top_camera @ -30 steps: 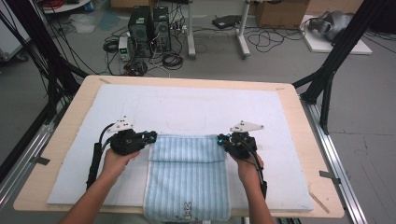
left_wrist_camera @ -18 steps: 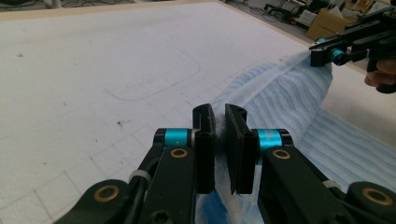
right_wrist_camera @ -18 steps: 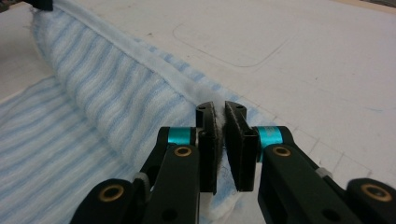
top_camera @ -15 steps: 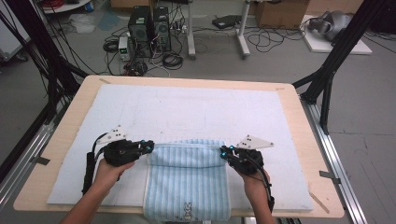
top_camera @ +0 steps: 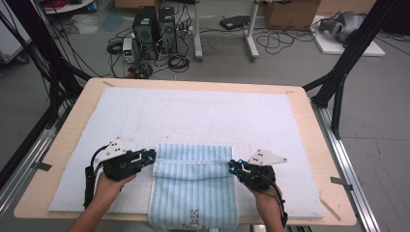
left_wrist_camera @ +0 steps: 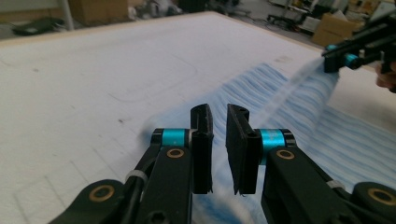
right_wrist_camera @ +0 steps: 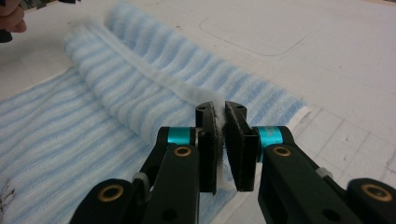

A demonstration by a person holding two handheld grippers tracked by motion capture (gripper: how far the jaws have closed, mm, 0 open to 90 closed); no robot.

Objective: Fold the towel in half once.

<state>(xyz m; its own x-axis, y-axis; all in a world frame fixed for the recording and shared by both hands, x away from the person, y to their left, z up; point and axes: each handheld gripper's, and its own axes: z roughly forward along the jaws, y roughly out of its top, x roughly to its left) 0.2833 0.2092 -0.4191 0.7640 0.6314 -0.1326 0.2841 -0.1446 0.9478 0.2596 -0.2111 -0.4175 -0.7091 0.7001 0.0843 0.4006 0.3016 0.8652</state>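
A blue-and-white striped towel lies on the white mat at the near middle, its far part folded over toward me. My left gripper is at the fold's left end. In the left gripper view its jaws have just been opening and stand slightly apart, with no cloth between the pads and the towel beyond them. My right gripper is at the fold's right end. In the right gripper view it is shut on the towel's white hem.
The mat covers most of the wooden table. Black frame struts rise at both sides of the table. Computer towers and cables sit on the floor beyond the far edge. The towel's near end hangs at the table's front edge.
Both hands have moved toward the near edge, bringing the towel's far edge with them so the fold lies nearer. The left jaws have parted a little.
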